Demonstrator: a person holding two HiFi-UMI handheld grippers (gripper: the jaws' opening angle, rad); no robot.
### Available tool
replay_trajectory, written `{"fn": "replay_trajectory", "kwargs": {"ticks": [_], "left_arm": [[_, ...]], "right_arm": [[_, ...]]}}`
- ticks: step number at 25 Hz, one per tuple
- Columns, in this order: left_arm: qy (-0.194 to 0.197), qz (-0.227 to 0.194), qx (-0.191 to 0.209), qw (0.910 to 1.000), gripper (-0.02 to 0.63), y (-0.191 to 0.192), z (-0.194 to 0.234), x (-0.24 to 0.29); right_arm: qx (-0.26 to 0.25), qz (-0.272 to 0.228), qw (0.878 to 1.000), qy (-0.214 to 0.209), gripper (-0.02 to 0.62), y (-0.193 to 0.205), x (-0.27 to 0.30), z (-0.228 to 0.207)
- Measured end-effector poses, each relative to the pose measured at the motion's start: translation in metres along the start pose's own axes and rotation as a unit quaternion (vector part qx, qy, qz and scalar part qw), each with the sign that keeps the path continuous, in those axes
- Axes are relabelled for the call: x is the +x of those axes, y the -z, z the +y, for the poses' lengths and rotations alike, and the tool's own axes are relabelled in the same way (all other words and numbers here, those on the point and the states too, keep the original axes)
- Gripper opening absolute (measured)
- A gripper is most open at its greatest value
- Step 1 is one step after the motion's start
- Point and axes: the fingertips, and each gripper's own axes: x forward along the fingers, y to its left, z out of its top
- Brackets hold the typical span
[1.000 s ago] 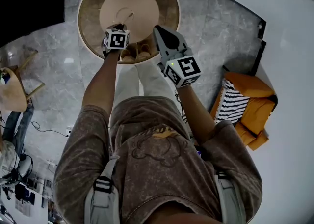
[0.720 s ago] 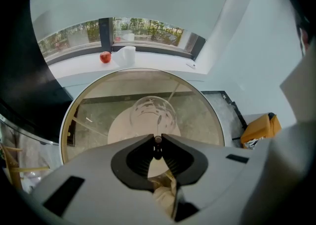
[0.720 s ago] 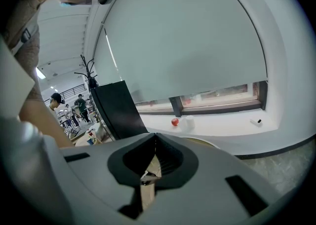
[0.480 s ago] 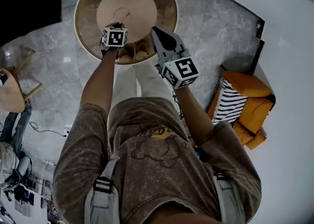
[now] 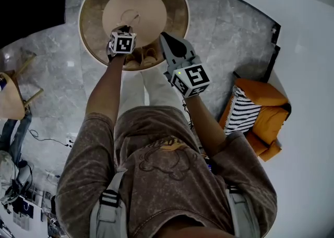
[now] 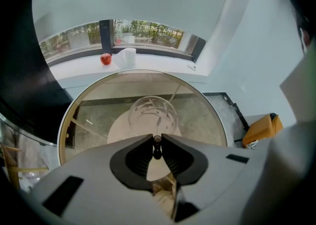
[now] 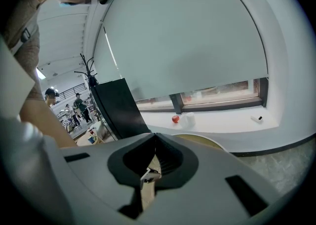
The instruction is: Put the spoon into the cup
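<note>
Left gripper (image 6: 157, 136) fingers pinch spoon (image 6: 157, 140); right gripper (image 7: 155, 136) fingers together.

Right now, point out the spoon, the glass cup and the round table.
spoon (image 6: 157, 139), left gripper view, gripped handle end.
glass cup (image 6: 140, 116), left gripper view, clear side wall.
round table (image 6: 200, 106), left gripper view, bare glass top.
</note>
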Motion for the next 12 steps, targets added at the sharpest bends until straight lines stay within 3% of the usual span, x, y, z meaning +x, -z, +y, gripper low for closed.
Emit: {"fn": "replay_trajectory", "kwargs": {"ticks": [12], "left_arm": [[-0.001, -0.017, -0.003, 0.9999, 0.106, -0.0084, 0.0001, -0.0048]], "right_arm": [[0.001, 0.001, 1.0, 0.001, 0.018, 0.0009, -0.002, 0.0005]]}}
